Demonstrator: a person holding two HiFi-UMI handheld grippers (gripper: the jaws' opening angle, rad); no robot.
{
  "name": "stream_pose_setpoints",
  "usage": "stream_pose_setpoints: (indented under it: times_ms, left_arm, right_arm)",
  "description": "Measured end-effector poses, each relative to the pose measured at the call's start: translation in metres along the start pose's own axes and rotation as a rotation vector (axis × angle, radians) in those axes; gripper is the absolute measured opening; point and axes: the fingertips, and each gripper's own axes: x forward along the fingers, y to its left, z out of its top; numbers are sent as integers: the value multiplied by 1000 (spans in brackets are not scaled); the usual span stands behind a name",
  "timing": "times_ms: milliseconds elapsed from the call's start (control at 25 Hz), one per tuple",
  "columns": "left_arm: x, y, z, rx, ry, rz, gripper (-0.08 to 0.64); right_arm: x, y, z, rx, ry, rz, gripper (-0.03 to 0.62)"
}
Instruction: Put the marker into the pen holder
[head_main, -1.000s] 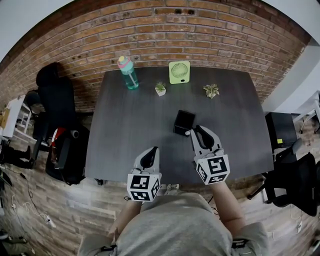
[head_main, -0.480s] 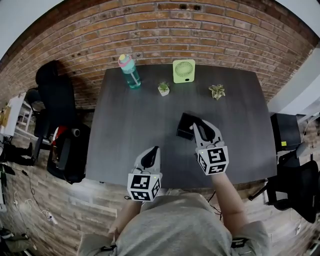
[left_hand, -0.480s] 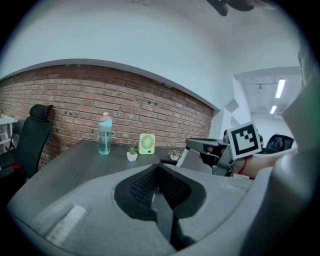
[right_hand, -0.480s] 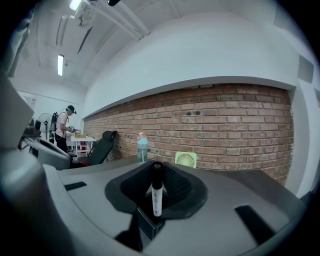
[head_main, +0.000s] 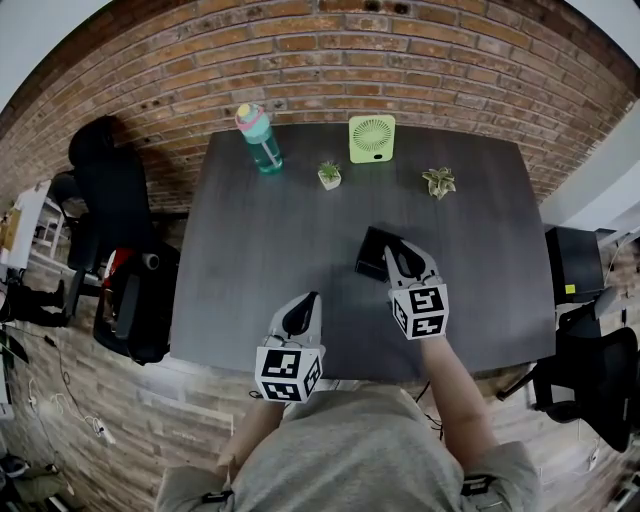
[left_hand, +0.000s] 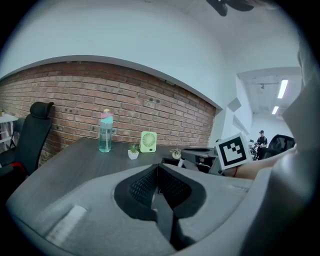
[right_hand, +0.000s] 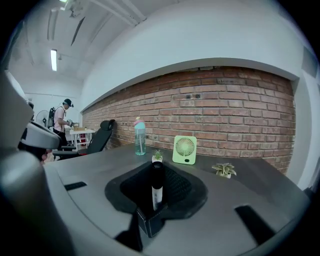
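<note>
**Item: marker.** It stands upright between the jaws of your right claw. The jaws are partly closed and pinch it at mid-body.

**Change:** A second ago this claw sits just beside the pen holder, on the side nearer you. Now it is lower and further forward, directly over the holder. The marker's lower end dips into the holder's mouth, just below the jaws.

**Meaning:** Insertion looks begun, and the release is not yet made. Opening the jaws should let it drop in.

**Item: left claw.** Its jaws are together and hold nothing. It sits well apart from the holder and has barely shifted.
</note>
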Motion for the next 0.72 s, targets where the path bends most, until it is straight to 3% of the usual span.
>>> stream_pose_setpoints:
  times_ms: [720]
  left_arm:
    - [5, -1, 0, 1, 6, 3, 17]
  right_arm:
    - [19, 4, -35, -15, 81, 8, 74]
